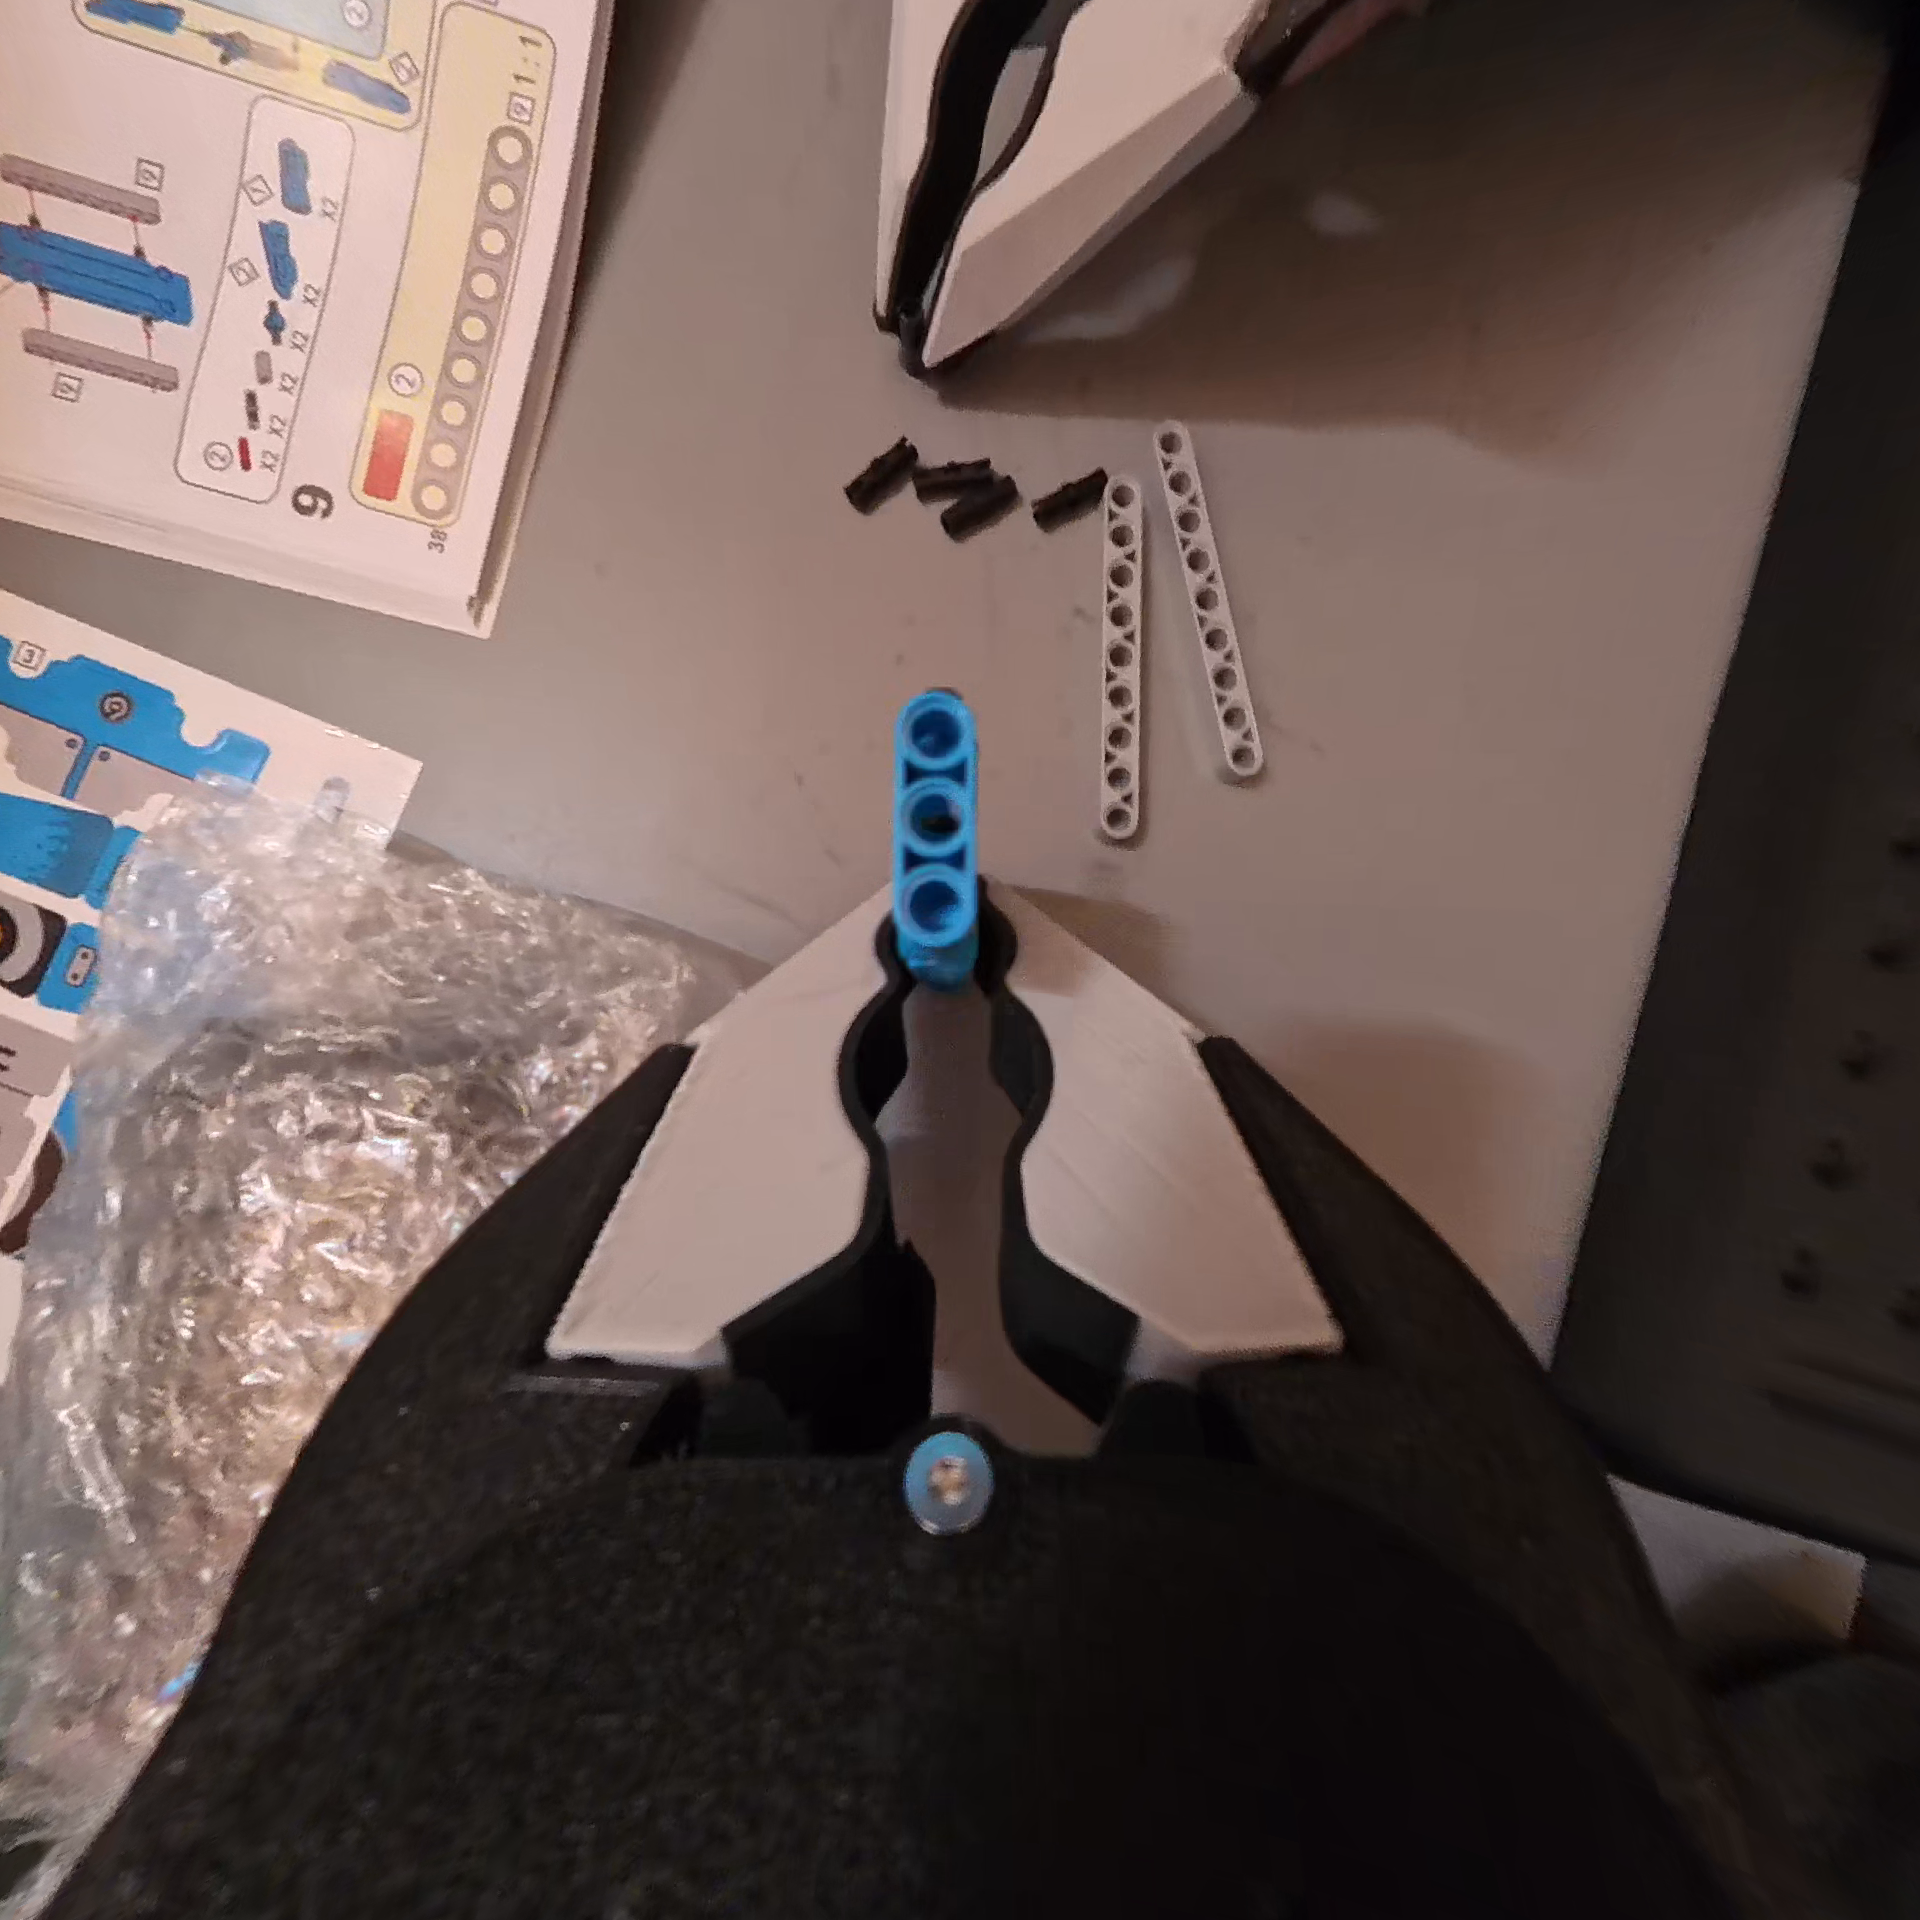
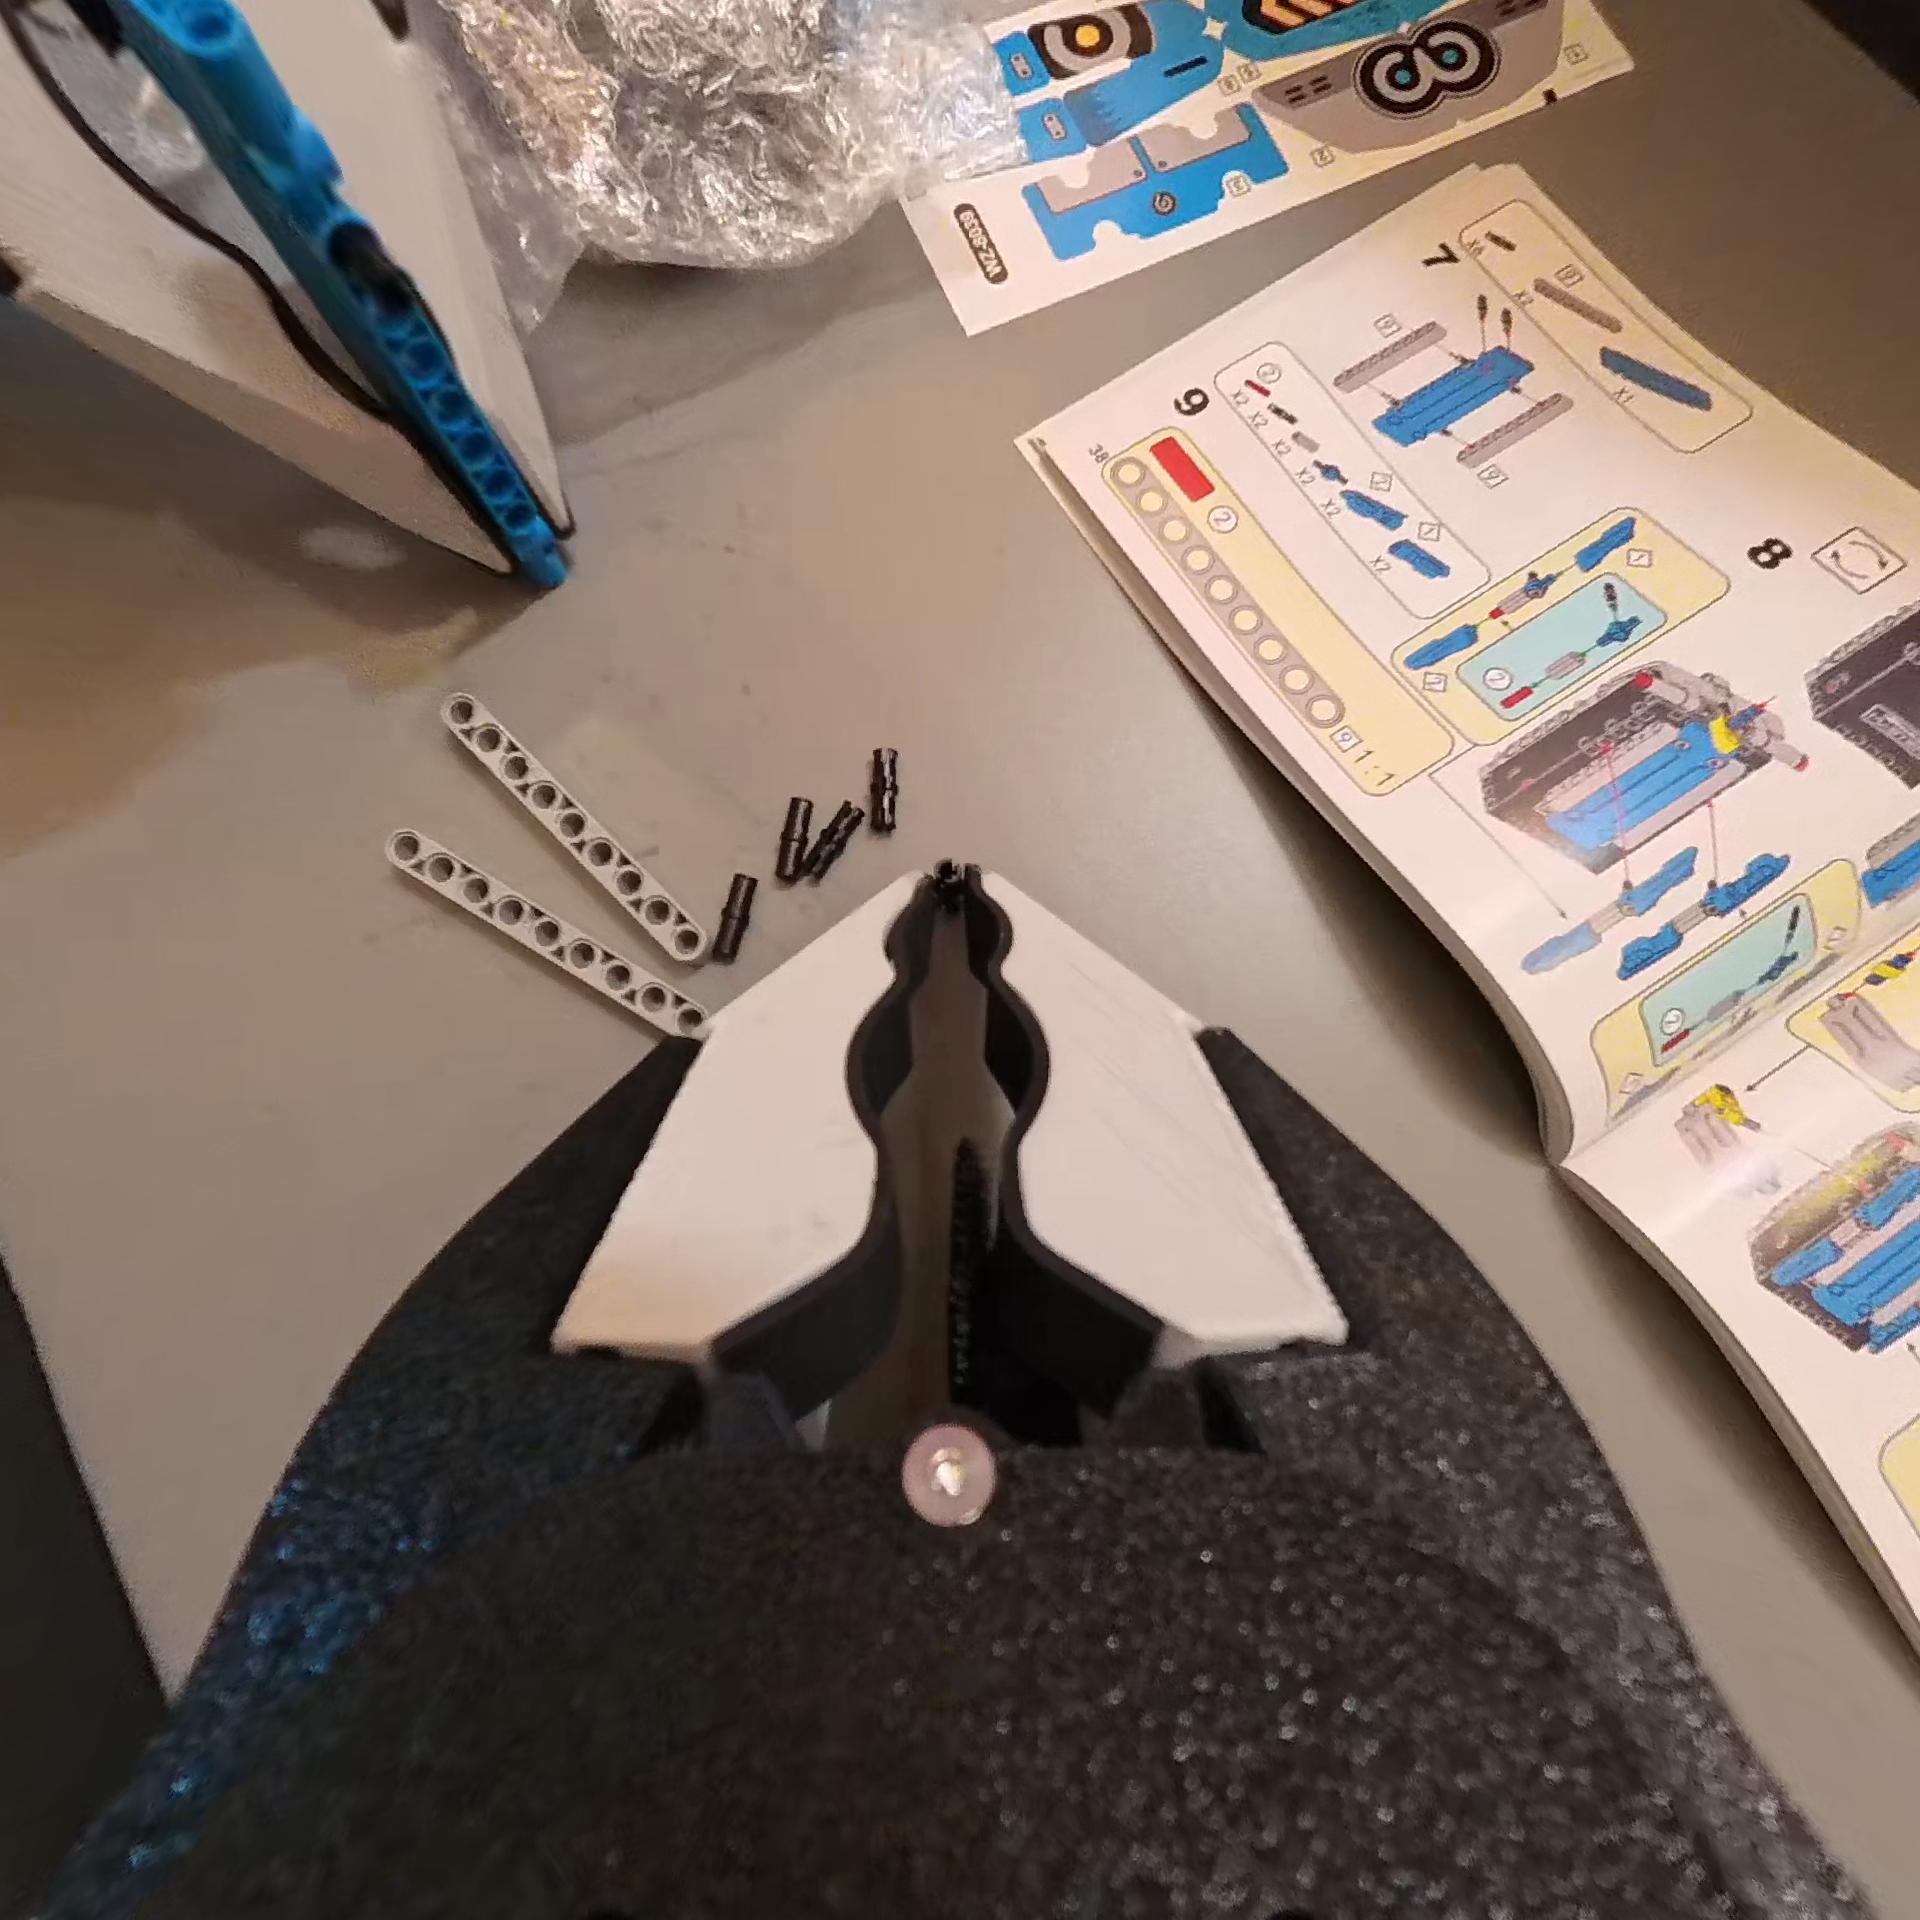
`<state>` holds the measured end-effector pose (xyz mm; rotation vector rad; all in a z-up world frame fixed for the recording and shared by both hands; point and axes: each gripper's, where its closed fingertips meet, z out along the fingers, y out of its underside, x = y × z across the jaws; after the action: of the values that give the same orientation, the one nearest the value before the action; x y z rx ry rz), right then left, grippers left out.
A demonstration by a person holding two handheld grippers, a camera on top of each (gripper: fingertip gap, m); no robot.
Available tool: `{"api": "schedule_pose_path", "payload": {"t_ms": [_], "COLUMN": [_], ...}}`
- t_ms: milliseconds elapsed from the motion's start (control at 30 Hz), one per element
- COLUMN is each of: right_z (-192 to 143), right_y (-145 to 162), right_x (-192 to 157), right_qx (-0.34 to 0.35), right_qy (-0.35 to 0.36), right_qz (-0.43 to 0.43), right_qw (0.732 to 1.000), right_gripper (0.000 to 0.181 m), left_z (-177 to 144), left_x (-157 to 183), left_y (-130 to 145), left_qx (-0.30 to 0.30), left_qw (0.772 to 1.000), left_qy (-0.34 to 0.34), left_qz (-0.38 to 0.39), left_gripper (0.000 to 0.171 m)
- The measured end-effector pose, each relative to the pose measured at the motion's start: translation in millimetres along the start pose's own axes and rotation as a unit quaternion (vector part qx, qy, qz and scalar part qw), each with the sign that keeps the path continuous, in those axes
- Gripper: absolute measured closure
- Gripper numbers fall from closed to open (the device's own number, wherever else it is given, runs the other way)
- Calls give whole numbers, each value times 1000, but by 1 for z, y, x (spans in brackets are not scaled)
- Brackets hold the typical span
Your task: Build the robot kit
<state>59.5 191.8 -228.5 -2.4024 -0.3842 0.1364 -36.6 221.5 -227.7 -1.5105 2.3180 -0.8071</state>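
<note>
as clamped: holed blue beam [image 1: 936, 831]

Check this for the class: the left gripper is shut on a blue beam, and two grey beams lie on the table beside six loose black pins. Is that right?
One detail is wrong: the loose black pins number four, not six, as the right wrist view shows. The rest stands: the left gripper is shut on the blue beam, and two grey beams lie on the table beside the pins.

An open instruction booklet [image 2: 1507, 665] lies on the grey desk [image 2: 779, 540], a sticker sheet [image 2: 1247, 135] just beside it. Crumpled clear plastic wrap [image 1: 312, 1091], perhaps a bag, overlaps the sheet. Two grey perforated beams [image 2: 561, 862] lie side by side near four black pins [image 2: 821, 842].
</note>
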Motion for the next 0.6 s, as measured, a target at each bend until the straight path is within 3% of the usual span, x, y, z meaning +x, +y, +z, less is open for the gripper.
{"api": "schedule_pose_path", "payload": {"t_ms": [600], "right_z": [0], "right_y": [2], "right_x": [1], "right_qx": [-7], "right_qy": [1], "right_qz": [-2], "right_qw": [1000], "right_gripper": [176], "left_z": [-1], "left_x": [-8], "left_y": [-7], "left_qx": [33], "left_qw": [999], "left_qy": [-1], "left_qz": [-15], "left_gripper": [158]}}
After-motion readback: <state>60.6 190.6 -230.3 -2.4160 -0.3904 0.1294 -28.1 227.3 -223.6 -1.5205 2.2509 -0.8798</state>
